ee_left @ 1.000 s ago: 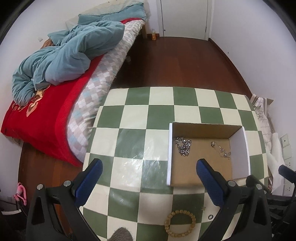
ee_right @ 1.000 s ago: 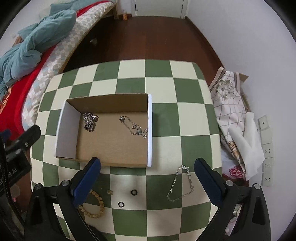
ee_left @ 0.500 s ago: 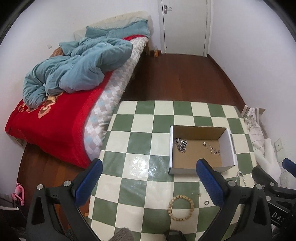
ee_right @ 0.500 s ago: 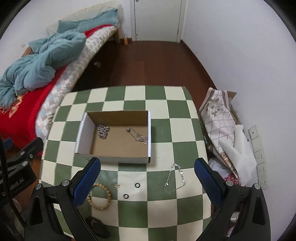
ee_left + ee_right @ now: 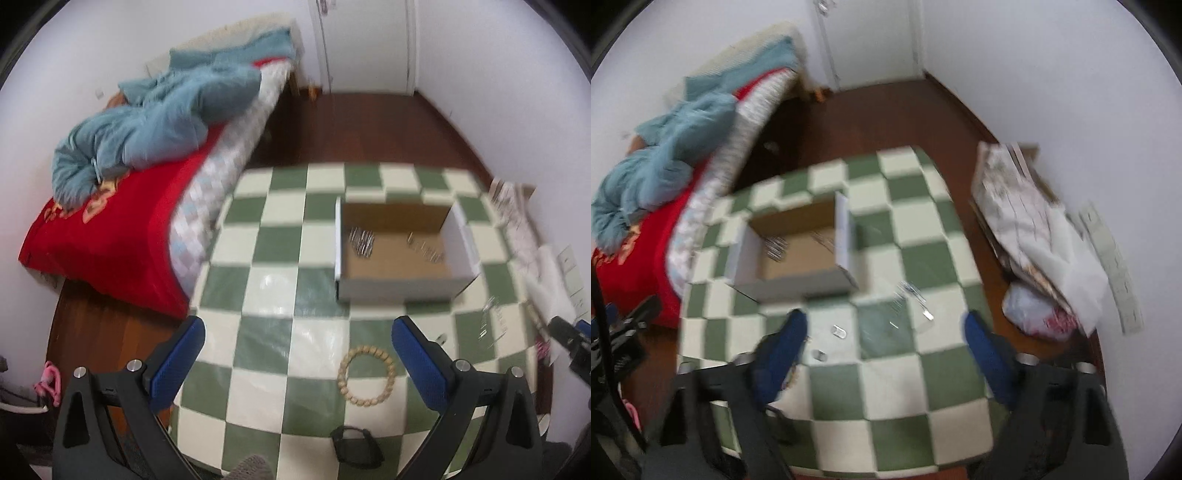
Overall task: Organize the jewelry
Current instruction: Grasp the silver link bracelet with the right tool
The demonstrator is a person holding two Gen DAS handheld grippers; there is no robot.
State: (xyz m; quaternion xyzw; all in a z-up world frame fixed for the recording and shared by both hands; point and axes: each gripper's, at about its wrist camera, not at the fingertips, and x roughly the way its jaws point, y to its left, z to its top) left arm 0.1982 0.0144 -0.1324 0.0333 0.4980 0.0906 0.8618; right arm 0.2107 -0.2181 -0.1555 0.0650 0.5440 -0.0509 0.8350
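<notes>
Both views are smeared by motion blur, the right wrist view more heavily. In the left wrist view the left gripper (image 5: 297,354) is seen with its blue-padded fingers (image 5: 177,363) spread wide apart and nothing held between them, above the green-and-cream checkered table (image 5: 273,254). The right gripper (image 5: 886,354) is likewise seen spread wide and holding nothing, though its outline is badly blurred.

An open cardboard box (image 5: 397,290) stands on the table, beyond both grippers. Two small metallic pieces are made out on its floor: a bunched chain (image 5: 362,240) near the left wall and a thinner chain (image 5: 424,247) toward the right wall; their links cannot be resolved. In the right wrist view the thinner one is partly hidden behind the box's right wall.

Outside the box, a beaded bracelet (image 5: 366,376) lies flat on the table, just beside the inner face of the left gripper's right finger. A silver chain bracelet (image 5: 912,299) lies in front of the box's right corner, reduced to bright streaks. Two small rings (image 5: 839,331) are seen only as smudges near the right gripper's left finger. A dark strap-like item (image 5: 354,446) sits at the near table edge; what it is cannot be told.

A bed with a red cover (image 5: 110,236) and a blue quilt (image 5: 155,129) lies left of the table, and is cut off at the frame edge.
</notes>
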